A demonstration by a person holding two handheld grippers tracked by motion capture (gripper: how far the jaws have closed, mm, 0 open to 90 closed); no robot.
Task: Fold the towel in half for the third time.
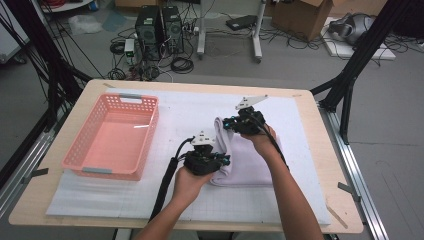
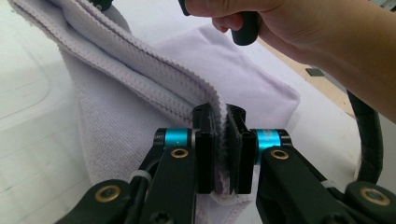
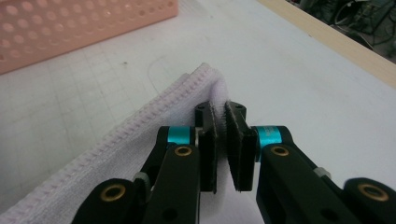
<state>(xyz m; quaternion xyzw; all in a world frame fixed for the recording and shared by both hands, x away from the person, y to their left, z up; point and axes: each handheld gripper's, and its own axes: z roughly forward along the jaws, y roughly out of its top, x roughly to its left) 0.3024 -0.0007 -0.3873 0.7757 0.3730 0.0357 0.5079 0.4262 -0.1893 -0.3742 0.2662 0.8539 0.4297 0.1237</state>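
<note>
Folded lilac terry towel (image 1: 245, 160) lies mid-table on white gridded mat (image 1: 190, 115), its stitched edge lifted. L gripper (image 1: 223, 159) & R gripper (image 1: 230, 121), forearms angled inward, both clamp that edge.

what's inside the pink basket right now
Nothing can be seen inside the pink basket: its floor looks bare. Its near wall covers a strip of the floor. The towel lies outside, on the mat.

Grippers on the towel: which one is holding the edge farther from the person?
The right gripper, shut on the lavender towel at its far corner. The left gripper pinches the same lifted edge nearer the person, closer to the pink basket.
</note>
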